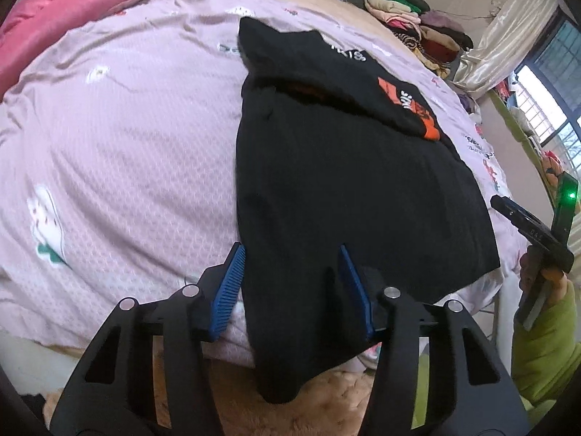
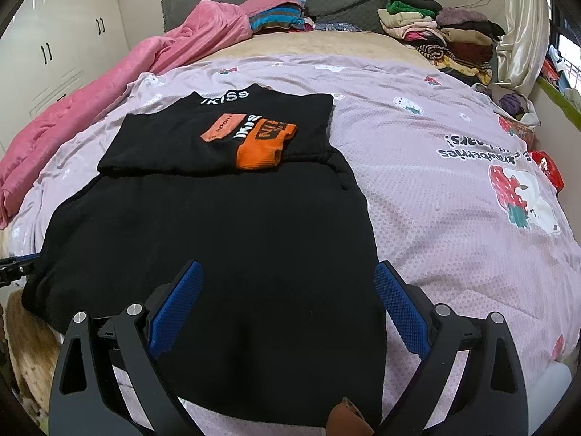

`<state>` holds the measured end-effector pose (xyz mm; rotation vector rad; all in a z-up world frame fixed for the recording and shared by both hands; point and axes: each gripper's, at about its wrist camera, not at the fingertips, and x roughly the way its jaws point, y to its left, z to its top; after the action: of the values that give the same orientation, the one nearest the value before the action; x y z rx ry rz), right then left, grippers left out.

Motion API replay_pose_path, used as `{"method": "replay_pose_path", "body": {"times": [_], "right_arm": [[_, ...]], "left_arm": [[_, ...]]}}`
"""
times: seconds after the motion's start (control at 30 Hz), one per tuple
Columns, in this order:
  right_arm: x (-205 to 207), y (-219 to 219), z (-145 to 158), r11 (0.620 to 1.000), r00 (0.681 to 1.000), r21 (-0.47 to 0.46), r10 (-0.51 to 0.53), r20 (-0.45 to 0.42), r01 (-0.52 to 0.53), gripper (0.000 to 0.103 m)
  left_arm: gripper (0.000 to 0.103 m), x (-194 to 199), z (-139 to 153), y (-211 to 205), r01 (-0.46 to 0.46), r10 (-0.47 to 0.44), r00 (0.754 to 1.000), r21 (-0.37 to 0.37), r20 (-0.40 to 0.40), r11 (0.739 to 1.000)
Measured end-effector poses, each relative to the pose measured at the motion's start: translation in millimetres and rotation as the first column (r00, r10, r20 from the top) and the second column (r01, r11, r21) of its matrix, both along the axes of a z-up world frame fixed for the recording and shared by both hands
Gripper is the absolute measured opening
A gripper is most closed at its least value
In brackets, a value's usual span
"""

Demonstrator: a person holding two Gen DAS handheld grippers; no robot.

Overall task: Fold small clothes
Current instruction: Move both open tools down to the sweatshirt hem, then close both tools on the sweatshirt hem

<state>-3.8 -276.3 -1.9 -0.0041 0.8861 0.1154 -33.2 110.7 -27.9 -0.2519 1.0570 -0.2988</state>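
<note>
Left wrist view: nearest us, our left gripper [image 1: 290, 283] is spread wide, blue pads straddling the near left corner of the black garment [image 1: 345, 181] where it droops off the bed [image 1: 109, 145] edge. We judge it's lined up to pinch that hem corner. Nothing is pinched yet. The top part is already folded down, orange print [image 1: 410, 109] showing. Our right gripper [image 1: 523, 221] sits off the garment's far right edge.

Right wrist view: our right gripper [image 2: 287, 309] is also spread, pads over the near hem on the right side, empty. The garment lies flat on the lilac strawberry sheet [image 2: 454, 181], sleeve cuff [image 2: 261, 145] tucked on top so the packet stays narrow. Likely next: lift both hem corners together. Stacked clothes [image 2: 435, 32] wait by the headboard.
</note>
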Motion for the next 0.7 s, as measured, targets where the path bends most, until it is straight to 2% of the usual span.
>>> {"method": "replay_pose_path", "body": {"times": [0.17,0.43,0.57,0.7], "right_arm": [[-10,-8,-5,1.0,1.0,-0.013,-0.002,-0.029,0.002,0.095],[-32,-30,-27,1.0,0.99,0.013,0.017,-0.14,-0.016,0.093],[-39,-44,-38,0.998,0.979,0.058,0.011,-0.205,0.001,0.073],[-43,-50,-49,0.997,0.968,0.076,0.024,-0.251,-0.005,0.066]], "left_arm": [[0.044,-6,-7,-1,-0.007,0.007,1.0,0.007,-0.022,1.0],[0.044,-12,-13,-4,-0.016,0.016,1.0,0.019,-0.019,1.0],[0.044,-11,-15,-4,-0.016,0.016,1.0,0.021,-0.022,1.0],[0.044,-11,-17,-7,-0.018,0.019,1.0,0.037,-0.024,0.999]]}}
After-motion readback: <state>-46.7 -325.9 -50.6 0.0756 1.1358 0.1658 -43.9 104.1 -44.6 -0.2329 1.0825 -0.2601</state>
